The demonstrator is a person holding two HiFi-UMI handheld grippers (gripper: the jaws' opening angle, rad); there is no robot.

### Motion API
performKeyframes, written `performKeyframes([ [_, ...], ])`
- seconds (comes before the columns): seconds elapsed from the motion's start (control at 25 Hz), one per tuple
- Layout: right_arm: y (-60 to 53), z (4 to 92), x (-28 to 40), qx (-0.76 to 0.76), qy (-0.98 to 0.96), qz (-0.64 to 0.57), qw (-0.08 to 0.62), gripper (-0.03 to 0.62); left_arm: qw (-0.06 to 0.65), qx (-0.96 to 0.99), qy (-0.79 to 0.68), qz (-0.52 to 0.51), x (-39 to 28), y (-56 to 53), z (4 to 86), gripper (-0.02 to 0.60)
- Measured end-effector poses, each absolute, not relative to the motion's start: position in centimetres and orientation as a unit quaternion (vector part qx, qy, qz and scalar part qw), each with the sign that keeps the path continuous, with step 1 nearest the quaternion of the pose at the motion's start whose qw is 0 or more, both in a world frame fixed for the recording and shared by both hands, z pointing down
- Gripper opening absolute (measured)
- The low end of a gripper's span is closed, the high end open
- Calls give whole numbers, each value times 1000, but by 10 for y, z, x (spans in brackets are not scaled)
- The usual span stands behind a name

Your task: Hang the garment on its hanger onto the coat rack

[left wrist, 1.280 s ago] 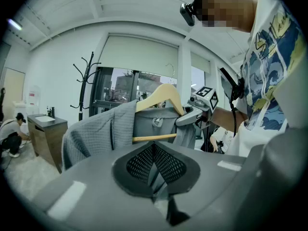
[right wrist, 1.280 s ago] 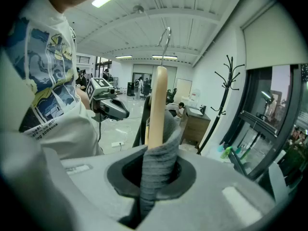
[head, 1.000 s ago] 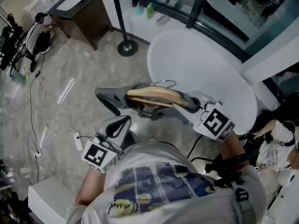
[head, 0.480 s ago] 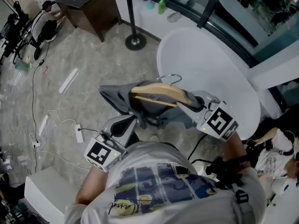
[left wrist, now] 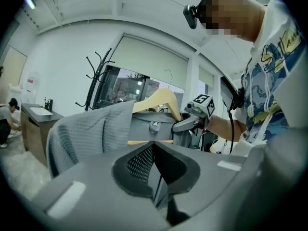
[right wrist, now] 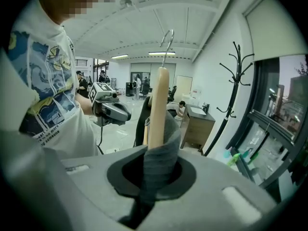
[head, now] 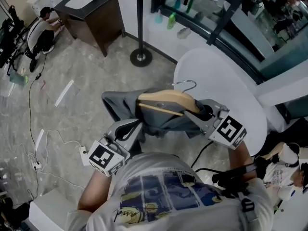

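Grey garment, likely soft and light on stiff wooden hanger mid-frame: right fingers clenched on hanger's shoulder, left fingers pinching limp hem.

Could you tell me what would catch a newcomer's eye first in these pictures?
First, the wooden hanger draped with a grey garment, held in mid-air in front of the person, with the right claw clamped on its cloth-covered end. Next, the black coat rack standing beyond, beside a dark cabinet, and the white round table to the right.
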State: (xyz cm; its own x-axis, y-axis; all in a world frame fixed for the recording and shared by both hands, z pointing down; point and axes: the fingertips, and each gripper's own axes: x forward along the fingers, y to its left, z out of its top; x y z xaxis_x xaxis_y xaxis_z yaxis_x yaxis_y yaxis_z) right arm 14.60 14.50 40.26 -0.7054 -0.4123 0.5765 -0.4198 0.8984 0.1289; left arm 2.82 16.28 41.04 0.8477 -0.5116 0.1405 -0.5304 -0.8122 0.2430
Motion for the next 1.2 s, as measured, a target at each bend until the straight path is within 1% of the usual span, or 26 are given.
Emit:
performKeyframes([
  [0.16, 93, 397, 107, 234, -920, -3, 315, 6, 132, 954, -266, 39, -15, 124, 412, 5],
  [0.32, 38, 383, 74, 250, -920, -14, 300, 6, 115, 952, -277, 52, -62, 83, 413, 5],
  [0.52, -23, 367, 42, 258, -920, -30, 292, 6, 119, 948, -290, 44, -106, 41, 411, 5],
  [0.8, -117, 339, 42, 241, -926, -45, 288, 6, 112, 949, -292, 44, -117, -10, 413, 5],
  [1.2, -261, 288, 66, 206, -926, -72, 309, 6, 99, 944, -314, 32, -101, -113, 387, 5],
])
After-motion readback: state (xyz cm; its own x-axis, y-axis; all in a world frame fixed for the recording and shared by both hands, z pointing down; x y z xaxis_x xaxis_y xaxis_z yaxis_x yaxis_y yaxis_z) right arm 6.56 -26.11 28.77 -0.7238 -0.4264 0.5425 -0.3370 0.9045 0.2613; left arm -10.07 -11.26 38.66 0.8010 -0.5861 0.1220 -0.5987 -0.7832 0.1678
